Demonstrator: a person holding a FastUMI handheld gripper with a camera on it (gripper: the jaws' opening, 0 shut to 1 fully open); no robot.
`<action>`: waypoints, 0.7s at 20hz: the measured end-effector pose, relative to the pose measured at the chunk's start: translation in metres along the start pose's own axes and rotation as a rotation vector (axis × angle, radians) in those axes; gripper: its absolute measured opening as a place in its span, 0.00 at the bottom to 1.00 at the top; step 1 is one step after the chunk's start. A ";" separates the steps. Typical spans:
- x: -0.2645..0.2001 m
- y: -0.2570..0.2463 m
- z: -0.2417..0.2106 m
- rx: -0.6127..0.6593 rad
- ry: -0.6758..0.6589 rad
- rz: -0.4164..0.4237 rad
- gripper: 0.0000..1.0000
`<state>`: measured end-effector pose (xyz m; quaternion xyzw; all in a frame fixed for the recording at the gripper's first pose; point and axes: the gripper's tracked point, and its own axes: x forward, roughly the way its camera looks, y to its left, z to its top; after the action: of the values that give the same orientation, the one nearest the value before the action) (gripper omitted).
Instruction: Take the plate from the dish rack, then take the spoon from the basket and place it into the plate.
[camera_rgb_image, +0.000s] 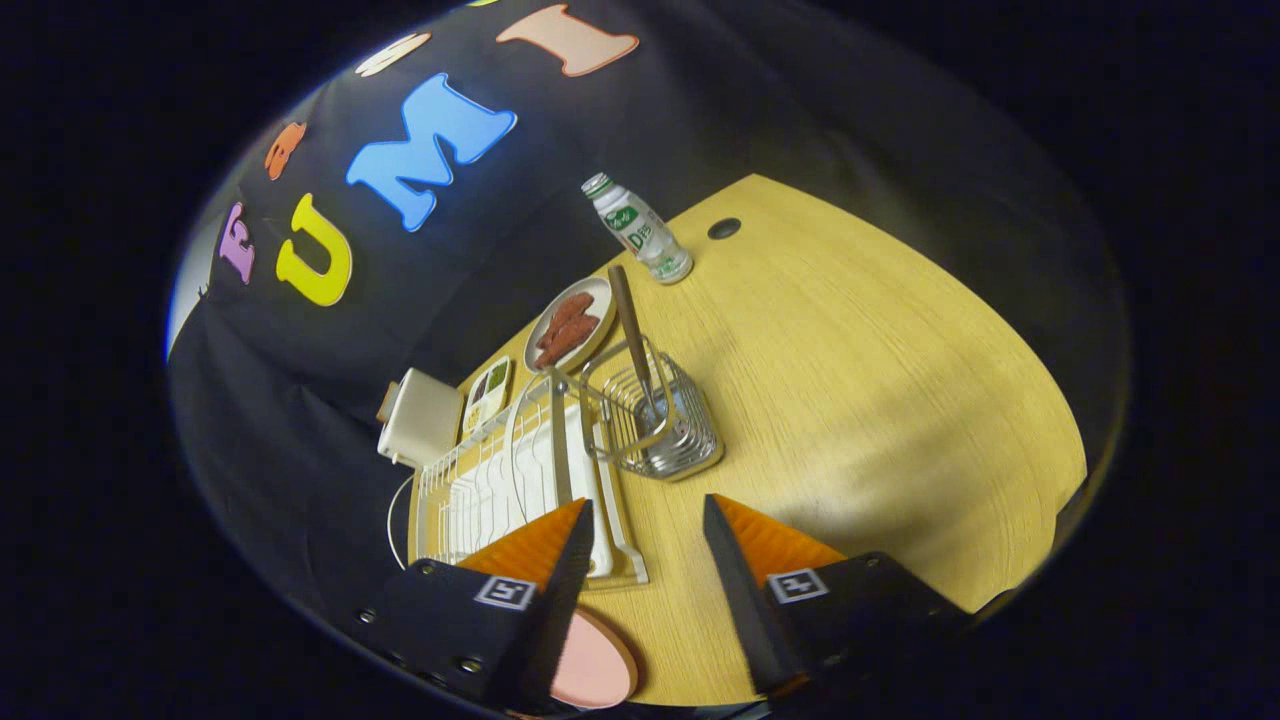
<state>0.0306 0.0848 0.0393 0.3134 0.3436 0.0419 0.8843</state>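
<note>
The hand-held gripper (645, 520) hangs above a wooden worktop (880, 400), its two fingers spread wide with nothing between them. A pink plate (597, 665) lies flat on the worktop below the fingers, partly hidden under the left one, clear of the dish rack.

Just ahead of the fingertips stands the white dish rack (500, 490), seated on a tray, its slots running away from the camera and a metal hoop rising over its far end. Beside the rack, on its right, sits a wire basket (660, 420). A spoon (632, 335) stands in the basket, bowl down among the wires, its brown handle leaning up and away above the rim.

Beyond the basket, an oval dish (570, 322) holds reddish-brown sausages (565, 328). Next to it, behind the rack, lies a small rectangular tray (488, 392) with green and pale contents. A white boxy object (420, 418) sits at the rack's far left corner, and a thin white cord (392, 510) curves down along the rack's left side.

Farther back, a small plastic bottle (640, 230) with a green-and-white label stands near a dark round hole (724, 228) in the worktop. The right half of the worktop lies bare under a patch of light.
</note>
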 end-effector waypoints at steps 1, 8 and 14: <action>0.007 -0.003 0.009 0.015 -0.020 -0.010 0.98; 0.033 -0.002 0.069 0.061 -0.159 -0.008 0.97; 0.069 0.007 0.098 0.007 -0.208 -0.003 0.97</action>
<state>0.1460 0.0588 0.0588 0.3186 0.2507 0.0066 0.9141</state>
